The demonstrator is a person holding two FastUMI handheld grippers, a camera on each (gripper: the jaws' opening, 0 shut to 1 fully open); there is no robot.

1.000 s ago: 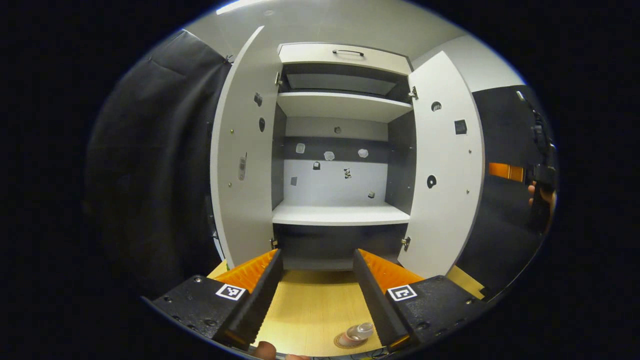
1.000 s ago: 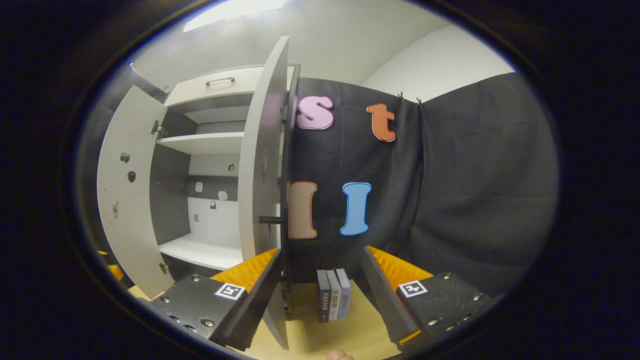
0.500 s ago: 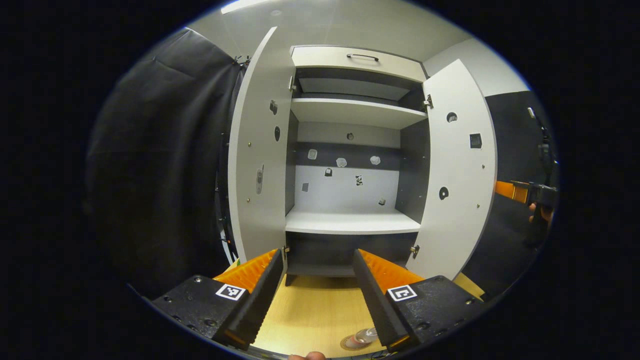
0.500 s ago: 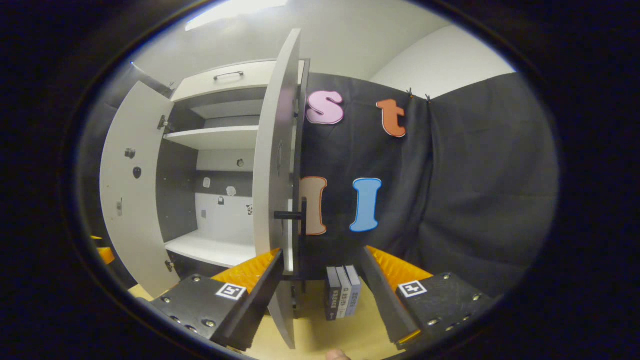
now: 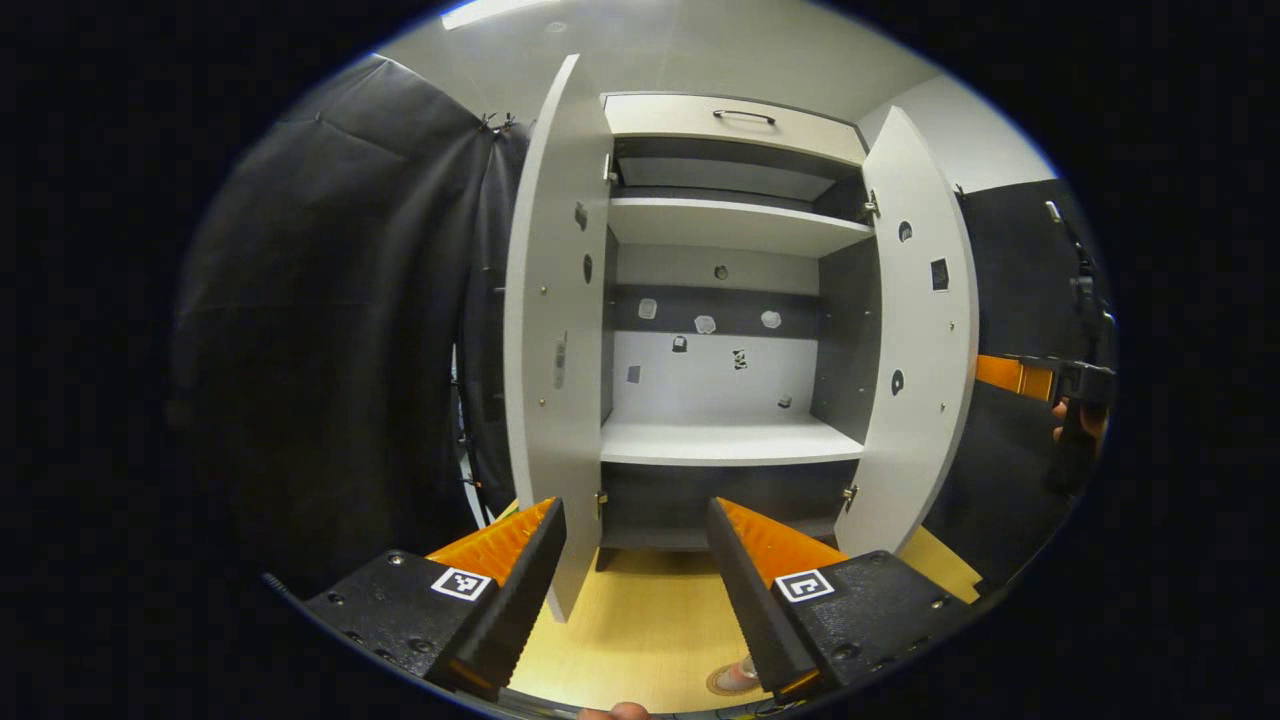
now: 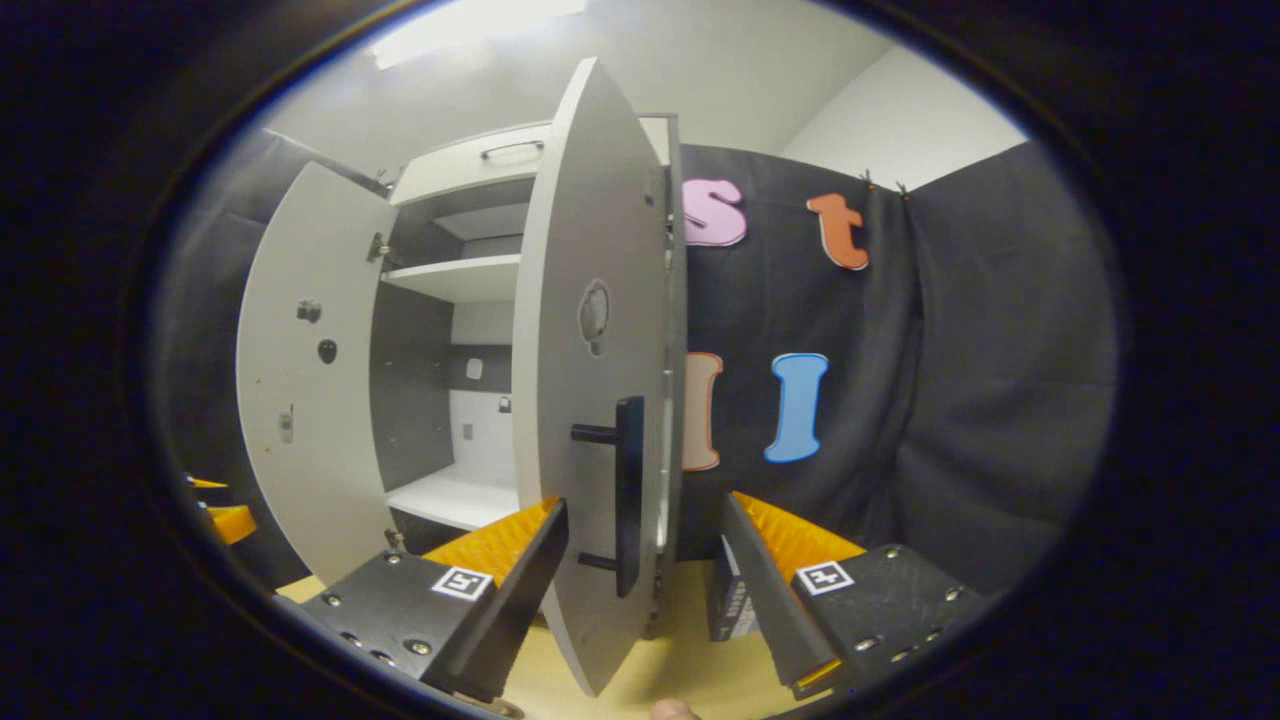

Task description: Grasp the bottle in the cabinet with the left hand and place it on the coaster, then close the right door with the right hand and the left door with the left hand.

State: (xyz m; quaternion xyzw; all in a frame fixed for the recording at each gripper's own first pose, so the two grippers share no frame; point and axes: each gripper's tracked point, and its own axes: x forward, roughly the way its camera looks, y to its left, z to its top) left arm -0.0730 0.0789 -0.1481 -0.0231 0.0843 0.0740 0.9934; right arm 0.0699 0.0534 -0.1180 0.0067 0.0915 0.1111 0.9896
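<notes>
I judge the step in hand to be closing the right door [image 6: 590, 400]: my right gripper [image 6: 640, 590] hangs with its fingers apart and empty, the door's edge and dark handle [image 6: 628, 490] standing between them, though I cannot tell whether either finger touches. The bottle [image 5: 745, 668] sits on the coaster [image 5: 728, 682] on the near bench [image 5: 640, 630], partly behind a finger of my left gripper [image 5: 635, 585], which is also spread and holds nothing. To do this well I would press the outer face near the handle, swing steadily along the hinge arc, and avoid pinching the edge. The left door [image 5: 555, 340] stands wide open, the cabinet [image 5: 730, 300] shelves bare.
</notes>
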